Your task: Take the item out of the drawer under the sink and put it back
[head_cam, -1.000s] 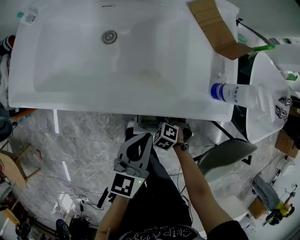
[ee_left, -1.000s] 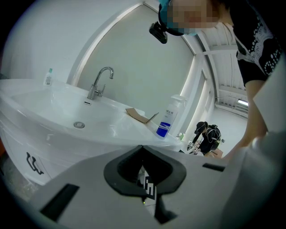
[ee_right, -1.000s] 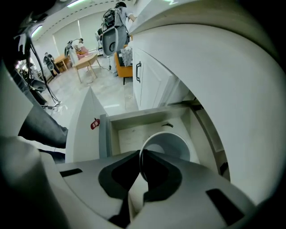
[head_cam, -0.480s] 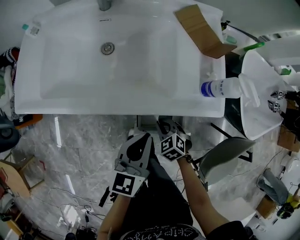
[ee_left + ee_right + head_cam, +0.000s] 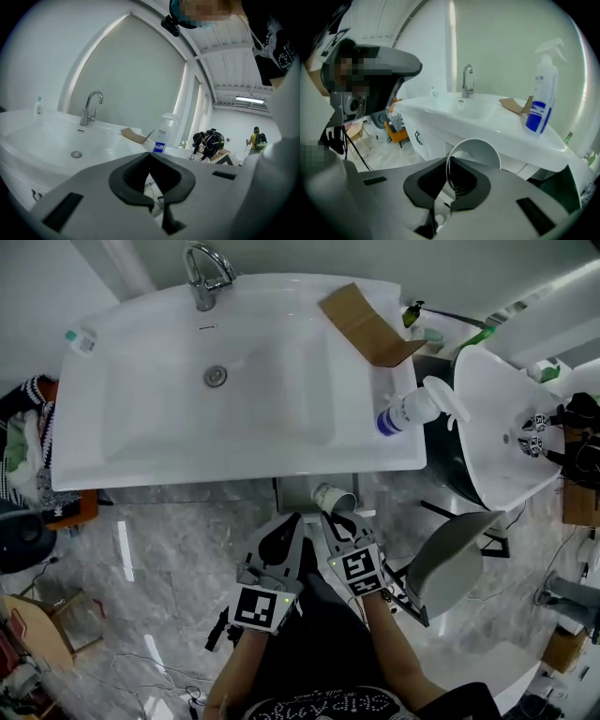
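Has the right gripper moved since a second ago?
Yes. The right gripper has drawn back from the sink's front rim toward the person, a cup pinched in its jaws.

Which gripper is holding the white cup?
The right gripper: its jaws pinch the white cup's rim. The left gripper's jaws are shut with nothing between them.

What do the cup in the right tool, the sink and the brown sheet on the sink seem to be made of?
The cup is probably paper: matte white, with a very thin wall. The sink looks like glazed ceramic: glossy white, with soft reflections. The brown sheet looks like cardboard: dull brown, with a stiff folded flap.
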Motion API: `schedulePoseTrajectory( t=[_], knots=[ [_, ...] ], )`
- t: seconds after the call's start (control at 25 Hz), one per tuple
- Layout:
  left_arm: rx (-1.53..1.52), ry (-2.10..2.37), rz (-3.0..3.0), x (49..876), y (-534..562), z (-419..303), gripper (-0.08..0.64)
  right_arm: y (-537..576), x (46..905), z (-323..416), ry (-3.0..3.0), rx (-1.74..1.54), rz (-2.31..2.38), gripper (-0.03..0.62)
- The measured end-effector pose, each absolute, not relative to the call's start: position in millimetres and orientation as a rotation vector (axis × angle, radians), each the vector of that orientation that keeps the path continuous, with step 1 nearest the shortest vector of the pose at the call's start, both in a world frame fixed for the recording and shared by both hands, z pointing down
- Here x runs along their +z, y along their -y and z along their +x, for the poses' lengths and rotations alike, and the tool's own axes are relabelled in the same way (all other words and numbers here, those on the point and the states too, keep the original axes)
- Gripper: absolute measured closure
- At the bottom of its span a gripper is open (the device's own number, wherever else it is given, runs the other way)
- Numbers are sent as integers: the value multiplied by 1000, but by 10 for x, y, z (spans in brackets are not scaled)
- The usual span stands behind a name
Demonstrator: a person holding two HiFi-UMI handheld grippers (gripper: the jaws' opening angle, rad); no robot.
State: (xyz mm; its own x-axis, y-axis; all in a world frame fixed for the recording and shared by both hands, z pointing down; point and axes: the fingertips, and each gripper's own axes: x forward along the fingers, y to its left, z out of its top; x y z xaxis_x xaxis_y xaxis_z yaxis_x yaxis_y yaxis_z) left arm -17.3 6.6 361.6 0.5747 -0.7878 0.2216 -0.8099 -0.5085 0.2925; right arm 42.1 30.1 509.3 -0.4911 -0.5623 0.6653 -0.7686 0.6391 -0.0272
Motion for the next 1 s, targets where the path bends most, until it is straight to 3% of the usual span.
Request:
schedulePoseTrajectory(
  t=[0.56,1.0],
  knots=[
    [49,1318,2622,2729,-169,-202,557,-202,3297,327,2551,245,1404,568],
    [-94,1388,2691,2180,-324,-279,557,-422,2591,298,2663,102,1446,568]
  ],
)
